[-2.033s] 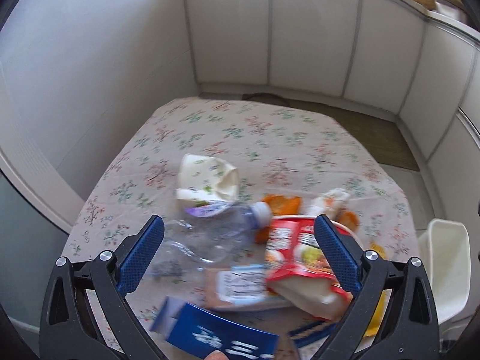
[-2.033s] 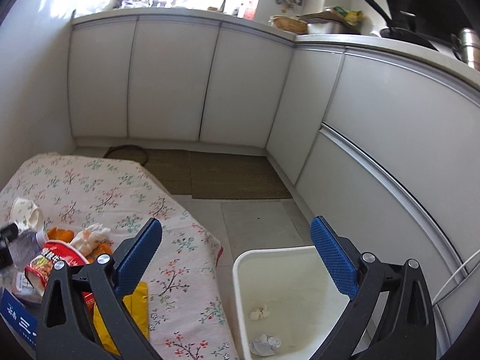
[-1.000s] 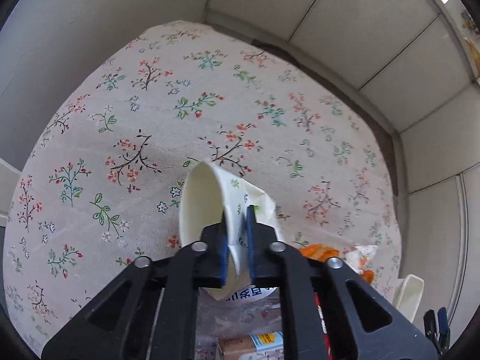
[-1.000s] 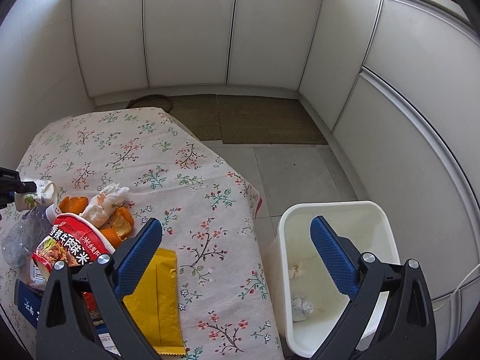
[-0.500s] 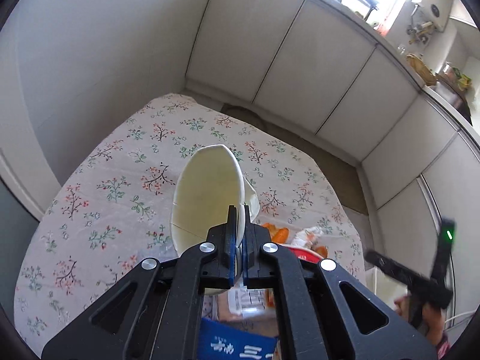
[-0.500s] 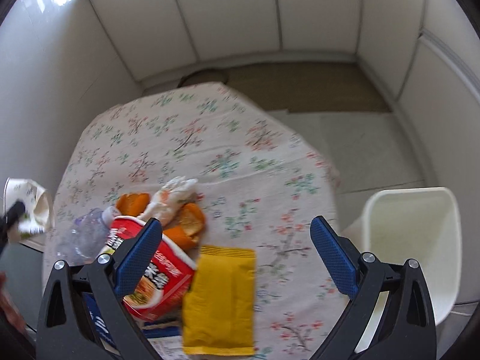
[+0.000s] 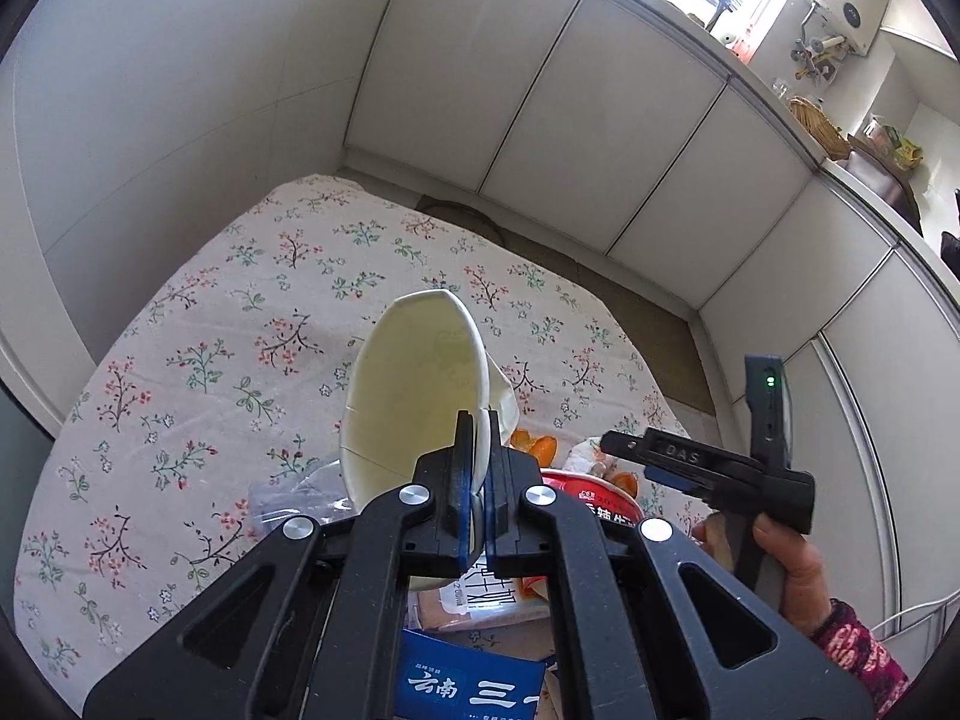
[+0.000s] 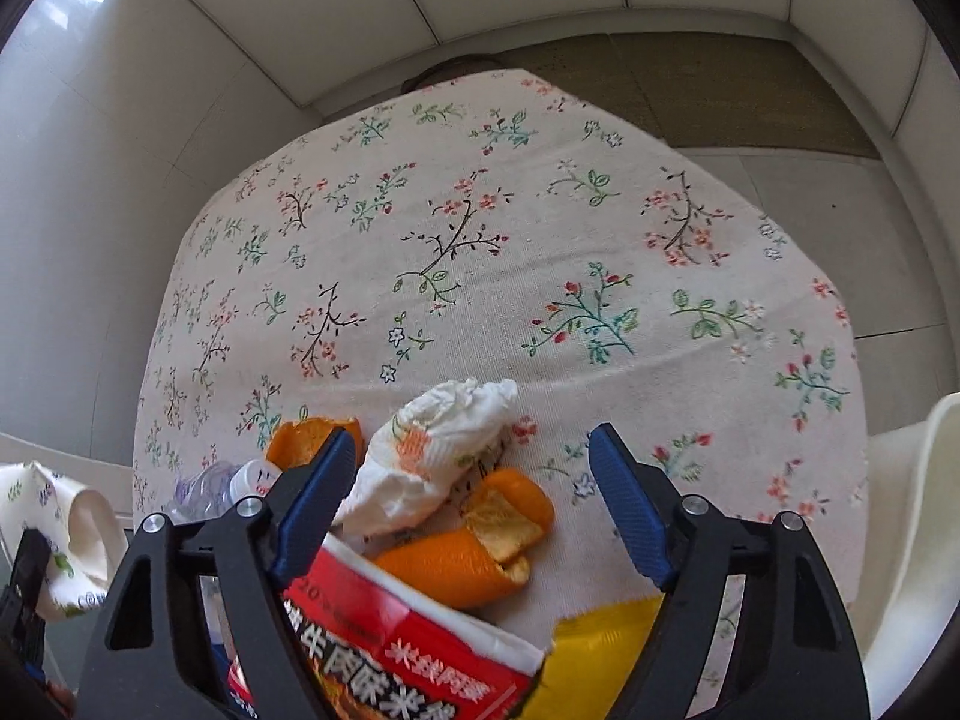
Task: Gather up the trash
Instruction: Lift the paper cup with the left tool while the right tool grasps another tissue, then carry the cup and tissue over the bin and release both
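Observation:
My left gripper (image 7: pixel 477 423) is shut on the wall of a crushed cream paper cup (image 7: pixel 414 396) and holds it up above the flowered tablecloth (image 7: pixel 240 312). The cup (image 8: pixel 54 516) also shows at the left edge of the right wrist view. My right gripper (image 8: pixel 474 444) points steeply down over the trash pile, its jaws closing. A crumpled white tissue (image 8: pixel 444 450) and an orange peel (image 8: pixel 468 558) lie between its fingers, and the pads touch neither. A hand carries the right gripper (image 7: pixel 660 462) in the left wrist view.
A red noodle bowl (image 8: pixel 408 642), a yellow packet (image 8: pixel 600 660), a clear plastic bottle (image 8: pixel 216 486), a second peel (image 8: pixel 306 438) and a blue box (image 7: pixel 468 684) crowd the near table edge. A white bin (image 8: pixel 918 540) stands on the floor to the right. Cabinets line the back.
My left gripper closed on the cup and lifted it off the table. My right gripper swung from above the bin to low over the tissue and peels, and its jaws narrowed.

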Tool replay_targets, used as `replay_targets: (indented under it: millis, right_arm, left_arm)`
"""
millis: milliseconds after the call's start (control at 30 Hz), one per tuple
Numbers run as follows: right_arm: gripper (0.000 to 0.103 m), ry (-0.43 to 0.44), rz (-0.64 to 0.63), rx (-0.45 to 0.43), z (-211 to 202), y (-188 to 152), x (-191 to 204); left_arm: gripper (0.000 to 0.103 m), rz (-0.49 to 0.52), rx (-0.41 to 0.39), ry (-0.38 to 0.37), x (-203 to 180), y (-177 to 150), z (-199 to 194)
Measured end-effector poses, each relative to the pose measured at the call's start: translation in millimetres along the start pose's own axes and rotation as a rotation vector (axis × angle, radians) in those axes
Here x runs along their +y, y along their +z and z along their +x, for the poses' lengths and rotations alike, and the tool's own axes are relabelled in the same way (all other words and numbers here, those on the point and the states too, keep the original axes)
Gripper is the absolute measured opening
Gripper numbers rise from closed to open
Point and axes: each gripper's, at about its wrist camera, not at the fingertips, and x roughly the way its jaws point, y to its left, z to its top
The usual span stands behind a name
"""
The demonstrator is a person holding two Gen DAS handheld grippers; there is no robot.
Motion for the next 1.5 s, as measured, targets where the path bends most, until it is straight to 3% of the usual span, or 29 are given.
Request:
replay_targets:
  millis: [133, 300, 800, 1067, 1267, 1500]
  right_arm:
    - [0.055, 0.041, -0.005, 0.031, 11.0, -0.8, -0.2]
    - [0.029, 0.074, -0.027, -0.015, 1.5, -0.7, 3.6]
    - [0.027, 0.140, -0.078, -0.203, -60.0, -3.8, 25.1]
    - [0.027, 0.135, -0.167, -0.359, -118.2, -17.2, 42.3]
    - [0.027, 0.101, -0.231, -0.513, -175.2, -39.6, 50.3]
    - [0.027, -0.020, -0.269, -0.699, -234.5, -76.8, 36.2]
  left_arm:
    - [0.002, 0.006, 0.015, 0.001, -1.4, -1.6, 5.6]
    - [0.002, -0.001, 0.035, 0.005, 0.6, -4.7, 12.4]
    - [0.002, -0.019, -0.014, 0.022, 2.1, 1.8, 2.9]
    - [0.002, -0.012, -0.068, 0.018, -2.9, 4.6, -12.6]
    - [0.002, 0.019, -0.120, 0.010, -15.2, 4.2, -27.5]
    - [0.002, 0.099, -0.194, -0.015, -48.4, -3.3, -51.9]
